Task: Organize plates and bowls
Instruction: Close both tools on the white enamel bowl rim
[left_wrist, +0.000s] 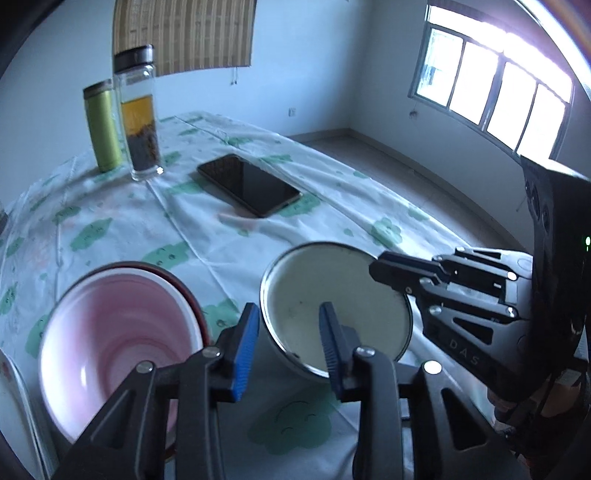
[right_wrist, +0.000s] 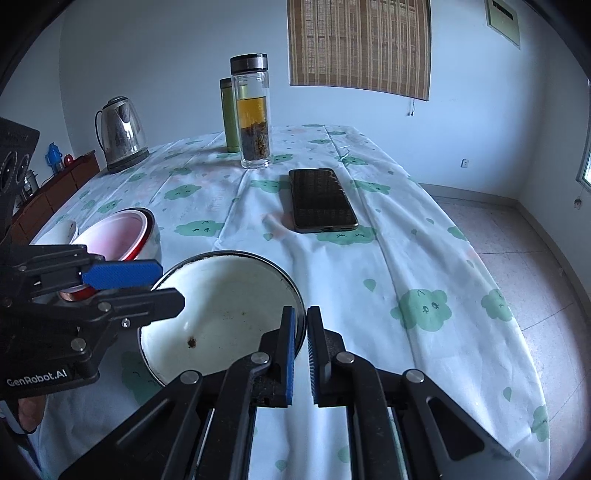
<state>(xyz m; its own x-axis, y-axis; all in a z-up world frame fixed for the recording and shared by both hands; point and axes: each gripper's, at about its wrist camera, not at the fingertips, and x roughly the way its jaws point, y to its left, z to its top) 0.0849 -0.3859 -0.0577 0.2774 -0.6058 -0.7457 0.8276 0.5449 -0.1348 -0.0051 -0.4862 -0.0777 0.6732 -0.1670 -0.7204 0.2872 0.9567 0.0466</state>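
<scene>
A white enamel bowl (left_wrist: 343, 295) (right_wrist: 229, 306) with a dark rim sits on the cloud-print tablecloth (right_wrist: 406, 258). My right gripper (right_wrist: 301, 319) (left_wrist: 388, 273) is shut on its right rim. My left gripper (left_wrist: 288, 310) (right_wrist: 168, 284) straddles the left rim, one blue pad outside and one finger inside, with a gap showing on both sides. Left of it stands a pink-lined bowl (left_wrist: 118, 332) (right_wrist: 118, 229) nested in a red-rimmed bowl. A white dish (right_wrist: 59, 230) lies further left, mostly hidden by the left gripper.
A black phone (left_wrist: 251, 184) (right_wrist: 321, 199) lies beyond the bowls. A glass tea bottle (left_wrist: 138, 118) (right_wrist: 253, 118) and a green flask (left_wrist: 101, 125) (right_wrist: 229, 114) stand at the back. A steel kettle (right_wrist: 120, 133) is back left. The table edge drops to the floor on the right.
</scene>
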